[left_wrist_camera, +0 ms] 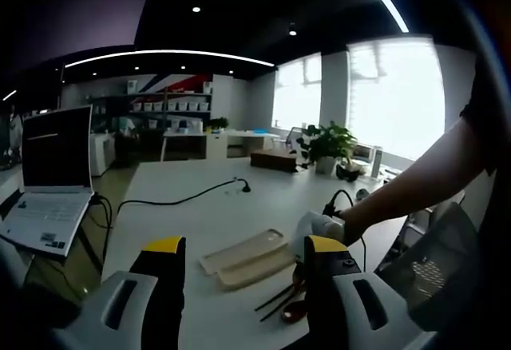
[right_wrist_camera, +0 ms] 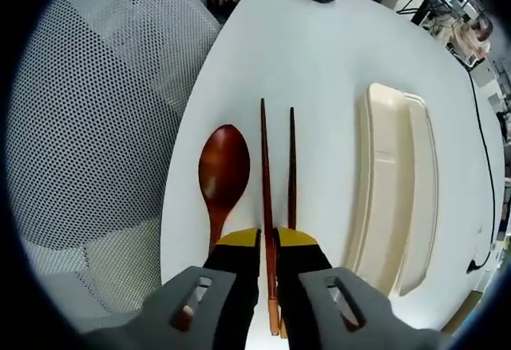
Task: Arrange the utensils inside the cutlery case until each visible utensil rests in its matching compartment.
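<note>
right tongs [right_wrist_camera: 269,242]: I see them closed on one chopstick [right_wrist_camera: 265,206]
left tongs [left_wrist_camera: 243,258]: open above the counter [left_wrist_camera: 200,222]
spoon [right_wrist_camera: 222,176]: near the counter edge

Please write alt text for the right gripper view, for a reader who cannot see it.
The right gripper closes on one of two dark wooden chopsticks lying on a white table. A wooden spoon lies beside them on one side, an open beige cutlery case on the other, with a mesh chair past the table edge.
</note>
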### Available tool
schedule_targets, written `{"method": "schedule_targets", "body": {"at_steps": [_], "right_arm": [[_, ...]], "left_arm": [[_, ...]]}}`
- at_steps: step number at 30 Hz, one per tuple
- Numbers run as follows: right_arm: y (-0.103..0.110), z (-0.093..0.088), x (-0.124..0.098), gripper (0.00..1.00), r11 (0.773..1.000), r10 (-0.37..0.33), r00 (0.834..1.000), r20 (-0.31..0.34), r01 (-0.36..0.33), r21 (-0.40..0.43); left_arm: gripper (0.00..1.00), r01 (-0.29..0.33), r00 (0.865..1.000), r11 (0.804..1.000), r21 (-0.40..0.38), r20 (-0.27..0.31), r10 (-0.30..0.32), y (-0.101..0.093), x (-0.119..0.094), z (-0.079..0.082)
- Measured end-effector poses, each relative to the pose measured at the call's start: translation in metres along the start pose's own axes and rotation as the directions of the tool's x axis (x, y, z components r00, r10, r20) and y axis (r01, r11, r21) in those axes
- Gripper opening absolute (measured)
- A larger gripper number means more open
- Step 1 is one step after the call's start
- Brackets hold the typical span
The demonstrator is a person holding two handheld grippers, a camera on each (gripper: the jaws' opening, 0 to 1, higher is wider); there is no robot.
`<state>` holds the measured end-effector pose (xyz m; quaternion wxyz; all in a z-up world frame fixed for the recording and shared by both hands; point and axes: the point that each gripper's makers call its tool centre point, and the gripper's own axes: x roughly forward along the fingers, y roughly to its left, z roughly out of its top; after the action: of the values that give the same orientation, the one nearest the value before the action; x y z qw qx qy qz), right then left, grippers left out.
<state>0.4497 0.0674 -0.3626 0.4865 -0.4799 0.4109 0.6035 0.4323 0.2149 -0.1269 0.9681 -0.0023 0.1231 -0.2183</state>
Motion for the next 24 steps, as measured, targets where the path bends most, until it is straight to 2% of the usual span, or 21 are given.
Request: {"method": "schedule_targets", "body": {"at_steps": [14,18,24], "right_arm": [[0.0005,0.0013,0.0003,0.01,1.000,0.004,1.000,-0.016,-0.004,0.020],[-0.0014,0.0013,0.0003,0.01,0.998,0.025,1.000,-0.017,-0.024,0.055],[-0.0005,0.0018,0.0016,0.01,0.999,0.026,0.999,-0.046,-0.024,0.044]], "left_arm": [[0.62,0.007,1.000,1.000,0.014,-0.007,-0.007,-0.0020,0.0026,0.0005],[0.61,-0.012,1.000,1.000,0.016,-0.013,0.012,0.0028,0.0004,-0.0018],[0.60,-0.032,0.999,0.999,0.018,0.012,0.032,0.0063,-0.0013,0.0025]]}}
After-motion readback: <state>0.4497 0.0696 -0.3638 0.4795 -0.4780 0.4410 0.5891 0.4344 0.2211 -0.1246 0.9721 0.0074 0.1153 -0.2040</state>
